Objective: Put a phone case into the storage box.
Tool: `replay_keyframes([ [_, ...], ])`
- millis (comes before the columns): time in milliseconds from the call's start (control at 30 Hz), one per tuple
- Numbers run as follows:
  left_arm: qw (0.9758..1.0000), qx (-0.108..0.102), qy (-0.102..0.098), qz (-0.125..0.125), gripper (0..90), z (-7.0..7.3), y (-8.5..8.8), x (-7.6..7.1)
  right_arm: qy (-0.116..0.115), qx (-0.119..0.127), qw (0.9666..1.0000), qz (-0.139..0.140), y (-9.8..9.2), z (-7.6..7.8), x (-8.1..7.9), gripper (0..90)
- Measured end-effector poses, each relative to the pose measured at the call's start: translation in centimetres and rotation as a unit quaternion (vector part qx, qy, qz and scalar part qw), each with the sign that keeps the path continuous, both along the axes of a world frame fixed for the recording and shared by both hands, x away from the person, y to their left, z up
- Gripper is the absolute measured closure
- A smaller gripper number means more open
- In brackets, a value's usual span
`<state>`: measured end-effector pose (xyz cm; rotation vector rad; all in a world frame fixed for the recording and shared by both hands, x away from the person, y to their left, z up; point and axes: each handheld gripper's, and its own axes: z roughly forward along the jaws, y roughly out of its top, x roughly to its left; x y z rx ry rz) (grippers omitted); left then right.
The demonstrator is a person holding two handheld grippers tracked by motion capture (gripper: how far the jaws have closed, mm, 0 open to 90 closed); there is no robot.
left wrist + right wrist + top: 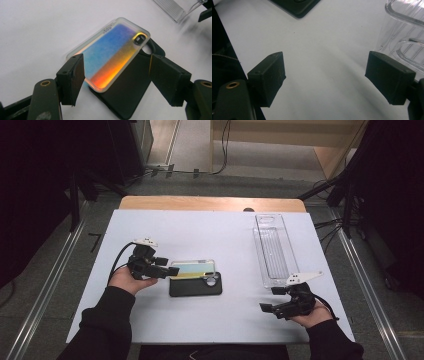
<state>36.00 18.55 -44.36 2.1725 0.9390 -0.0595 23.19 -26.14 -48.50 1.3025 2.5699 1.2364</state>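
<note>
Two stacked cases [195, 277], tray [272, 247] beside.

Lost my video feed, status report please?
Left gripper open, at iridescent phone case overlapping black case. Right gripper open, empty, beside clear tray. Nothing in the way.

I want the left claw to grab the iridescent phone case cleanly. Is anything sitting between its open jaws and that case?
Nothing visible does. The left claw is open, and the iridescent phone case lies right ahead between its jaws, resting partly on the black phone case. The clear plastic tray is well off to the side.
</note>
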Motion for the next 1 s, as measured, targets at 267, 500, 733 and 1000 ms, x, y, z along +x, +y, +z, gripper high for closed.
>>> replay_keyframes([
  [267, 0.9999, 0.009, 0.0, -0.003, 34.0, -0.1, -0.7, 2.3, -0.002, -0.003, 1.0, 0.004, 0.0, -0.1, 0.0, 14.4],
  [500, 0.9994, 0.03, 0.011, -0.012, 50.3, -1.3, -1.7, 3.6, -0.001, -0.005, 1.0, 0.003, 0.0, -0.1, 0.0, 14.4],
  [733, 0.9989, 0.044, 0.0, -0.017, 88.3, -2.3, -2.1, 3.8, -0.001, -0.006, 1.0, 0.005, 0.1, -0.1, 0.0, 14.4],
  [1000, 0.9984, 0.049, 0.022, -0.016, 90.0, -3.6, -2.1, 4.4, -0.002, -0.008, 1.0, 0.005, 0.1, -0.1, 0.0, 14.4],
])
